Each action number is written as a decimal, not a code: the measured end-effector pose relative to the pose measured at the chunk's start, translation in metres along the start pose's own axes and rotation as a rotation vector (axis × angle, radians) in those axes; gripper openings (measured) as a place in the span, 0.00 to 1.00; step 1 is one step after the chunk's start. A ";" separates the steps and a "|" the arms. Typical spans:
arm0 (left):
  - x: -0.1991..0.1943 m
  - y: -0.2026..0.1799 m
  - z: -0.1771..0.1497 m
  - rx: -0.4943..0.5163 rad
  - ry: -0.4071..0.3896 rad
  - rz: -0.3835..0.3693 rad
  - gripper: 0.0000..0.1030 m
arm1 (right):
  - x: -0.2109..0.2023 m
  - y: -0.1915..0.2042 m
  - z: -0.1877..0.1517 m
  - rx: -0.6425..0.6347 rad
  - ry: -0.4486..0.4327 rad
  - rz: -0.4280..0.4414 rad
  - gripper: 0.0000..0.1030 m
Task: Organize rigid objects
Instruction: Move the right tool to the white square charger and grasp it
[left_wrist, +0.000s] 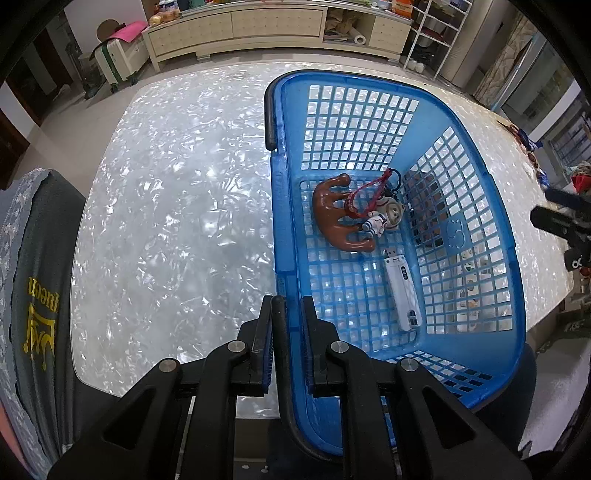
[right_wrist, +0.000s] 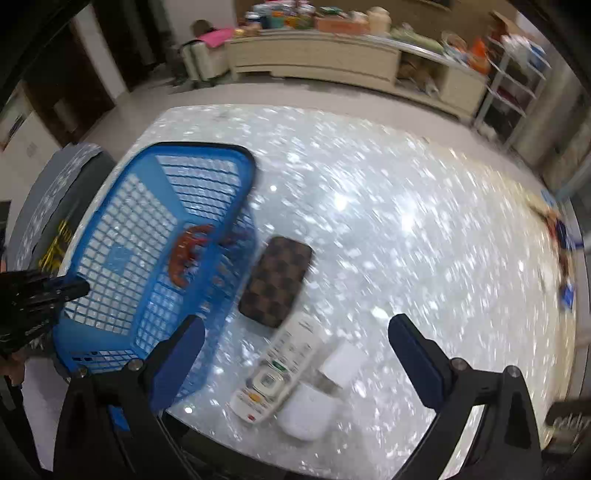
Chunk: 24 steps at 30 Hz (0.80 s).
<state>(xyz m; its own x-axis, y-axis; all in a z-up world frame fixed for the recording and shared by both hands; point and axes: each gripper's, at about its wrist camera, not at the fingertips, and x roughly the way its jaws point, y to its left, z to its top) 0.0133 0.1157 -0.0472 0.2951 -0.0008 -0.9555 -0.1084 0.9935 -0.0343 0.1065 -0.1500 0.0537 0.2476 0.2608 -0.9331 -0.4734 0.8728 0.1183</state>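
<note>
Two grippers divide the work. The left gripper is clamped on the near rim of the blue basket, one finger outside the wall and one inside, with the black handle bar passing between them. This hold most likely steadies the basket, which appears tilted with its near end lifted at the table edge, so that items can be loaded without it sliding.

The right gripper hangs wide open above the table and holds nothing. Its spread fingers frame the items still outside the basket, which suggests a pickup is being lined up.

Items already inside the basket:
- a brown, glossy, multi-pronged massager;
- a small astronaut figure on a red cord, resting against the massager;
- a white stick-shaped device, lying flat on the mesh floor.

Items still on the table, just beside the right wall of the basket:
- a brown checkered case, flat, rounded corners;
- a white remote control, buttons up, its far end touching or overlapping the case;
- a small white block and a white rounded object, close beside the remote.

The right view is motion-blurred, so finer detail cannot be read.
</note>
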 end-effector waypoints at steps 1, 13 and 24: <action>0.000 0.001 0.000 -0.002 -0.001 -0.002 0.14 | 0.001 -0.005 -0.003 0.018 0.009 -0.003 0.97; 0.000 0.002 0.000 -0.003 -0.003 -0.012 0.14 | 0.066 -0.065 -0.049 0.285 0.174 0.007 0.97; 0.000 0.002 -0.001 -0.001 -0.002 -0.011 0.14 | 0.108 -0.078 -0.048 0.359 0.213 -0.012 0.97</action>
<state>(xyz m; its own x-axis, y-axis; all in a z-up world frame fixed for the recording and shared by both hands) 0.0125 0.1171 -0.0471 0.2982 -0.0114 -0.9544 -0.1063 0.9933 -0.0451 0.1295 -0.2101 -0.0732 0.0531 0.1919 -0.9800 -0.1374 0.9734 0.1832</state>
